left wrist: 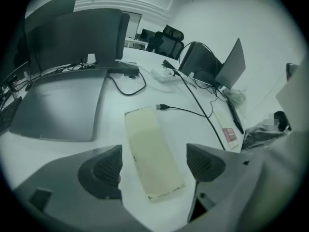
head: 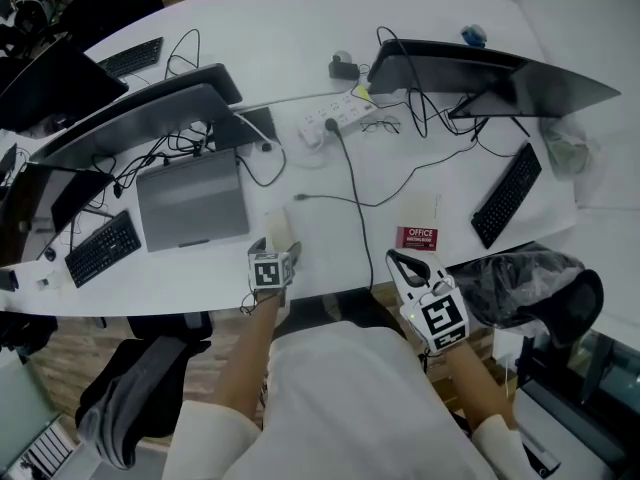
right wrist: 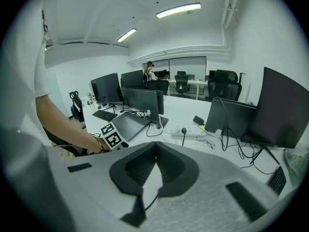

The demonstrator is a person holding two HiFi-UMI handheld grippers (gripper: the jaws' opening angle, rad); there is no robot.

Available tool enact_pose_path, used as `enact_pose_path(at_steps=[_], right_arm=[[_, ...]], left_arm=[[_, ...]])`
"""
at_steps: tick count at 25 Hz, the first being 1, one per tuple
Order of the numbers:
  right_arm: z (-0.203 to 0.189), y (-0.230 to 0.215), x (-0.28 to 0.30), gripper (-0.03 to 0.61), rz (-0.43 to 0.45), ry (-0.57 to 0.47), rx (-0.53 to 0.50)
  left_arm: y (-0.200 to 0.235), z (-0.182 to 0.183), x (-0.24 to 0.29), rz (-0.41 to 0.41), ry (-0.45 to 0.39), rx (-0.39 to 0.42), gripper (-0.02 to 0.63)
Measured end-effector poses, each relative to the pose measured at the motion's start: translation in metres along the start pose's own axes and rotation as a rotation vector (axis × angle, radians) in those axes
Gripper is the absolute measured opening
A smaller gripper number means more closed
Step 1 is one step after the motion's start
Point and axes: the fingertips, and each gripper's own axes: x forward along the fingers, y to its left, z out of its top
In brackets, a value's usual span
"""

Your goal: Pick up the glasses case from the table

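Left tongs wide open over glasses case, right tongs shut and empty

Head view: white curved table (head: 300, 28), crowded with office kit. The pale cream, flat oblong glasses case (head: 283, 228) lies on the table near its front edge, just right of a closed grey laptop (head: 192, 200). The left gripper (head: 278, 251) sits at the case's near end, marker cube towards the person.

Left gripper view: jaws stand wide apart, one ribbed dark pad (left wrist: 104, 170) on each side of the case (left wrist: 147, 144). A strip of bare table shows between the case and each pad, so nothing is clamped. The case lies flat, long axis running away from the gripper and angled slightly left at the far end. A thin black cable with a USB plug (left wrist: 163, 107) ends just beyond the case's far right corner.

Right gripper (right wrist: 155, 146): in its own view the two jaws meet at the tips, with nothing between them. In the head view it hangs off the front edge of the table, well apart from the case and near a red and white printed box (head: 417, 236).

Farther back: white power strip (head: 335, 118), a pair of thin-framed spectacles (head: 380, 125) beside it, a black keyboard (head: 507, 196) on the right
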Motion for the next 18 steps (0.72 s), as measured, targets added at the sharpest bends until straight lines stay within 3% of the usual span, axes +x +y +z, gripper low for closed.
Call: enact_pose_path(at_steps=[11,18], right_arm=[[-0.012,-0.006,0.006,-0.003,0.002,0.035,0.012],[-0.020,-0.007,0.011,-0.003,0.009,0.053,0.018]], left_arm=[[0.014,-0.009,0.045,0.157,0.044,0.027,0.387],[0.016,-0.008,0.045,0.225,-0.010,0.055,0.376]])
